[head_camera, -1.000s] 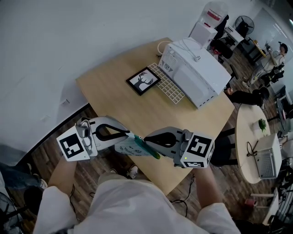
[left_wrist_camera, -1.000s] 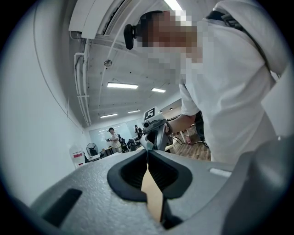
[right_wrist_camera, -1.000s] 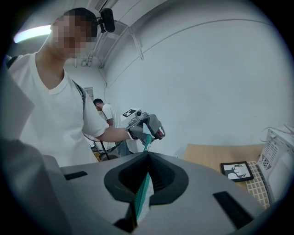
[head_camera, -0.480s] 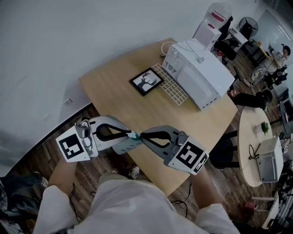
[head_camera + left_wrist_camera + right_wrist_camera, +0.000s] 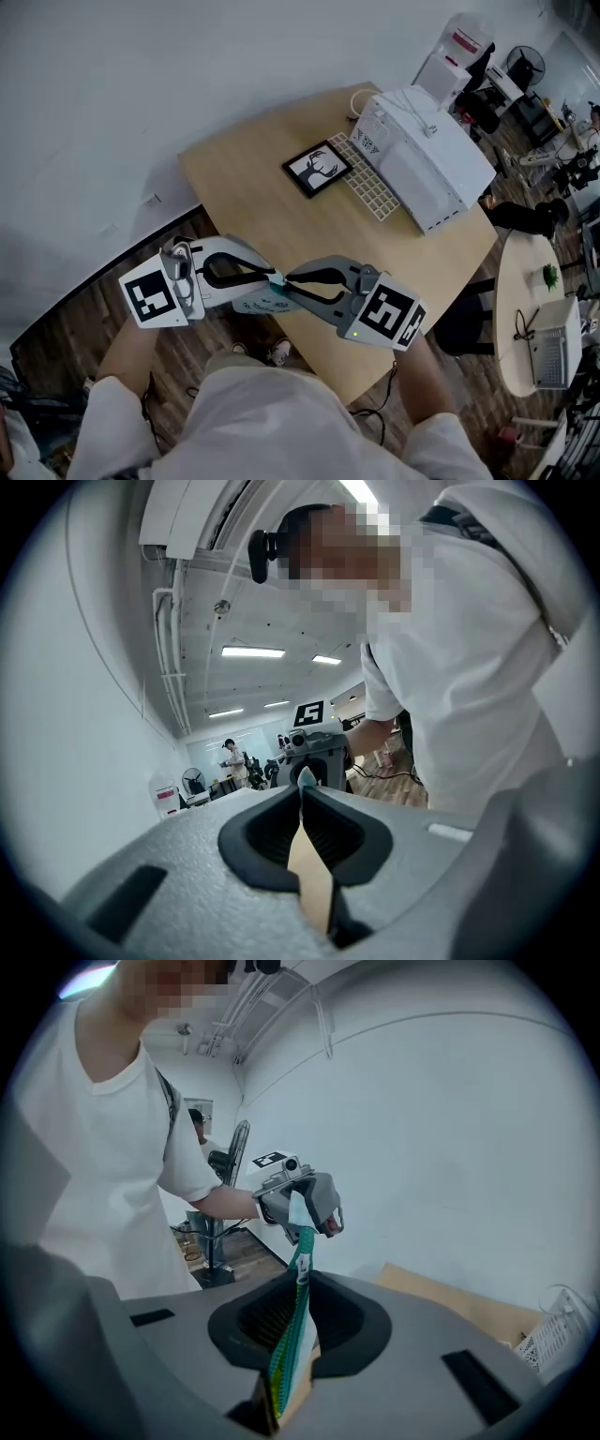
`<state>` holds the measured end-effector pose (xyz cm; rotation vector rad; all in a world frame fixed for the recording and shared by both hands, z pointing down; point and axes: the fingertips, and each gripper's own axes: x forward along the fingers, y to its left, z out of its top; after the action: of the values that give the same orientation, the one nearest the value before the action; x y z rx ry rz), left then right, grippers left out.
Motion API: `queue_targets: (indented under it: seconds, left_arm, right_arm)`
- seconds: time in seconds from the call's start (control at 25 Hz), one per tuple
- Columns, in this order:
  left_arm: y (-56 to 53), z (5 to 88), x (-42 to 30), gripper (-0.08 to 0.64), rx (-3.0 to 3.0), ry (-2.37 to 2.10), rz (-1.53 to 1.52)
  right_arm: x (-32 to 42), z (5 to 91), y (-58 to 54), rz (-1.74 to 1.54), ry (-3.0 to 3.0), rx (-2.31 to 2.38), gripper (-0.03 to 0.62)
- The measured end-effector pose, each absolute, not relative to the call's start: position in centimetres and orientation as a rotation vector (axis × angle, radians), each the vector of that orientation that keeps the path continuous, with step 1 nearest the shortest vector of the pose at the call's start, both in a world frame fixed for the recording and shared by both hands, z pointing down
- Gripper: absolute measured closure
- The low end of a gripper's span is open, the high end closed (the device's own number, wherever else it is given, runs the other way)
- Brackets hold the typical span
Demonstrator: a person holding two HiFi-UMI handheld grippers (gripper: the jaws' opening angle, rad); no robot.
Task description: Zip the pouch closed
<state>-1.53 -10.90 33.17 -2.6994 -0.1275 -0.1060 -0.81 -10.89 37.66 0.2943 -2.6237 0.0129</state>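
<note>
The teal pouch hangs between my two grippers over the table's near edge. My left gripper is shut on one end of it; in the left gripper view the pouch's tan edge runs up between the jaws. My right gripper faces it, tips almost touching. In the right gripper view the green zipper band lies between the jaws, which are opening, and the pads still touch it. The zipper pull sits at the jaw tips. The left gripper holds the far end.
The wooden table carries a framed deer picture, a white grid mat and a white microwave at the back right. A round table with a laptop stands at the right. Wood floor lies below the grippers.
My right gripper has slid left along the pouch until its tips nearly meet the left gripper's. Much less of the pouch shows between them. The left gripper has stayed put.
</note>
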Motion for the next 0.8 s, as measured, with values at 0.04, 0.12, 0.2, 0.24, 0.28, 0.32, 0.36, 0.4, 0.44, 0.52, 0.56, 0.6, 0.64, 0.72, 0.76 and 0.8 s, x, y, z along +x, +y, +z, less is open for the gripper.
queue_targets:
  seconds: [0.04, 0.12, 0.2, 0.24, 0.28, 0.32, 0.36, 0.4, 0.44, 0.52, 0.56, 0.6, 0.64, 0.72, 0.76, 0.8]
  left_arm:
    - [-10.9, 33.3, -1.7, 0.54, -2.702, -0.125, -0.111]
    - [-11.0, 33.5, -2.1, 0.54, -2.705, -0.119, -0.125]
    - [-11.2, 33.6, -2.6, 0.54, -2.708, -0.11, -0.137]
    - [-11.3, 33.7, -2.9, 0.54, -2.709, -0.106, -0.139]
    - [-11.4, 33.7, -3.1, 0.54, -2.709, -0.101, -0.139]
    - [-11.5, 33.8, -3.2, 0.54, -2.709, -0.096, -0.138]
    - [-11.6, 33.8, -3.3, 0.538, -2.71, -0.091, -0.138]
    - [-11.7, 33.9, -3.3, 0.54, -2.71, -0.086, -0.14]
    - [-11.8, 34.1, -3.3, 0.539, -2.712, -0.082, -0.145]
    - [-11.9, 34.5, -3.3, 0.54, -2.718, -0.076, -0.166]
    - [-12.0, 34.8, -3.4, 0.54, -2.722, -0.071, -0.176]
    - [-12.1, 34.9, -3.6, 0.54, -2.725, -0.064, -0.18]
    - [-12.2, 34.9, -3.7, 0.54, -2.727, -0.054, -0.175]
    - [-12.4, 34.9, -4.0, 0.54, -2.732, -0.039, -0.159]
    - [-12.5, 34.9, -4.1, 0.54, -2.736, -0.034, -0.156]
    - [-12.5, 34.9, -4.1, 0.54, -2.739, -0.031, -0.156]
  right_arm:
    - [-0.9, 37.7, -10.8, 0.019, -2.625, 0.284, 0.549]
    - [-1.1, 37.7, -10.8, 0.024, -2.629, 0.268, 0.557]
    - [-1.1, 37.6, -10.8, 0.02, -2.641, 0.259, 0.583]
    - [-1.1, 37.5, -10.9, 0.016, -2.64, 0.262, 0.585]
    - [-1.0, 37.5, -11.1, 0.002, -2.629, 0.273, 0.588]
    - [-1.0, 37.5, -11.3, -0.028, -2.608, 0.29, 0.589]
    - [-0.9, 37.6, -11.6, -0.076, -2.578, 0.314, 0.589]
    - [-0.8, 37.7, -11.9, -0.14, -2.538, 0.341, 0.589]
    - [-0.8, 37.8, -12.2, -0.211, -2.49, 0.368, 0.591]
    - [-0.7, 38.2, -12.5, -0.321, -2.398, 0.407, 0.591]
    - [-0.7, 38.4, -12.6, -0.348, -2.37, 0.418, 0.591]
    - [-0.6, 38.7, -12.6, -0.36, -2.354, 0.426, 0.591]
    - [-0.5, 38.9, -12.7, -0.362, -2.347, 0.434, 0.591]
    - [-0.4, 39.2, -12.9, -0.358, -2.345, 0.449, 0.591]
    - [-0.3, 39.2, -12.9, -0.358, -2.343, 0.455, 0.591]
    - [-0.3, 39.3, -13.0, -0.358, -2.339, 0.459, 0.591]
